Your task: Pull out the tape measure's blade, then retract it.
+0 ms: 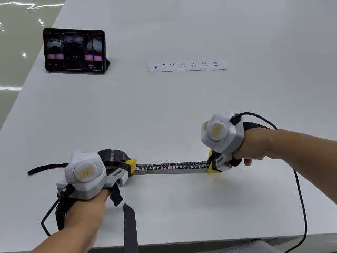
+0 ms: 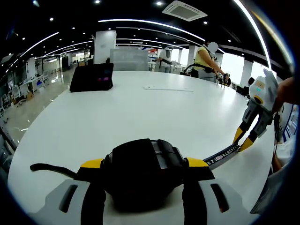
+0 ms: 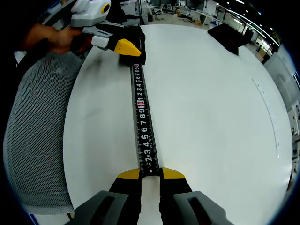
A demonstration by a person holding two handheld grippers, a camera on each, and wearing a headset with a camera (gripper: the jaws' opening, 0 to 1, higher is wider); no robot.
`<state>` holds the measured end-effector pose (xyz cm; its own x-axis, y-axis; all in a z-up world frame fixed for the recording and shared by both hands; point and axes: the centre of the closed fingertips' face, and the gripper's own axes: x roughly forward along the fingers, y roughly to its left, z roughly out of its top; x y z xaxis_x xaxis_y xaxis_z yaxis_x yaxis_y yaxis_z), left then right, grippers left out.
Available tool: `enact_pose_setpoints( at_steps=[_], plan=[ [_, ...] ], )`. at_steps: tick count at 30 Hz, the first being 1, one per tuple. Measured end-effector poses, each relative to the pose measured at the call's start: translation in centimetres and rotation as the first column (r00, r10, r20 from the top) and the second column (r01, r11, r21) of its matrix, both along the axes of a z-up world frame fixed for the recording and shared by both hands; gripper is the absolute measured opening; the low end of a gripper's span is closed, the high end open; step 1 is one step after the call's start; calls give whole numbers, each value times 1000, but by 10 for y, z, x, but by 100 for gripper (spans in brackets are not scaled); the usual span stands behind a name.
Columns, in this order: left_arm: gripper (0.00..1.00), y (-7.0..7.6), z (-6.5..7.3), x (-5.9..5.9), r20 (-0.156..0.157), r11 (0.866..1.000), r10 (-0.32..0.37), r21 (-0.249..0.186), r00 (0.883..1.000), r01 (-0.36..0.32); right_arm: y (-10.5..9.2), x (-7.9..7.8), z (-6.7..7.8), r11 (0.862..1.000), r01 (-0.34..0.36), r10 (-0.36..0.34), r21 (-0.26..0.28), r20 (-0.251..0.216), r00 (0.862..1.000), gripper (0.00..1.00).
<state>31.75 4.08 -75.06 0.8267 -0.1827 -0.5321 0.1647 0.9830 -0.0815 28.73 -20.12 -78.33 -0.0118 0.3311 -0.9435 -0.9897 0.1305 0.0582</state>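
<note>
Clamping the tape measure case [image 1: 113,157] in left tool [image 2: 144,164], pinching blade [image 3: 140,112] tip in right tool [image 3: 150,173]; could whip back across worktop [image 1: 210,105] if pinch slips.

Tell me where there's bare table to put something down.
The stretch between the power strip and the blade is bare, as is the table right of the strip. Crowded: the line from the tape case in the left gripper to the right gripper, and the far-left corner by the tablet.
</note>
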Motion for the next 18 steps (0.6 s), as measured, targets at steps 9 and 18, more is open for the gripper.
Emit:
enact_pose_setpoints(
  at_steps=[9, 18],
  plan=[
    [62, 0, 0, 0, -7, 1000, 1, -2, 1000, -1, 3, 0, -1, 1000, 4, -4, 0, 9, 1000, 10],
    [62, 0, -1, 0, -13, 1000, -3, -2, 1000, 3, 6, 1, -1, 1000, 6, -6, -2, 15, 1000, 10]
  ],
)
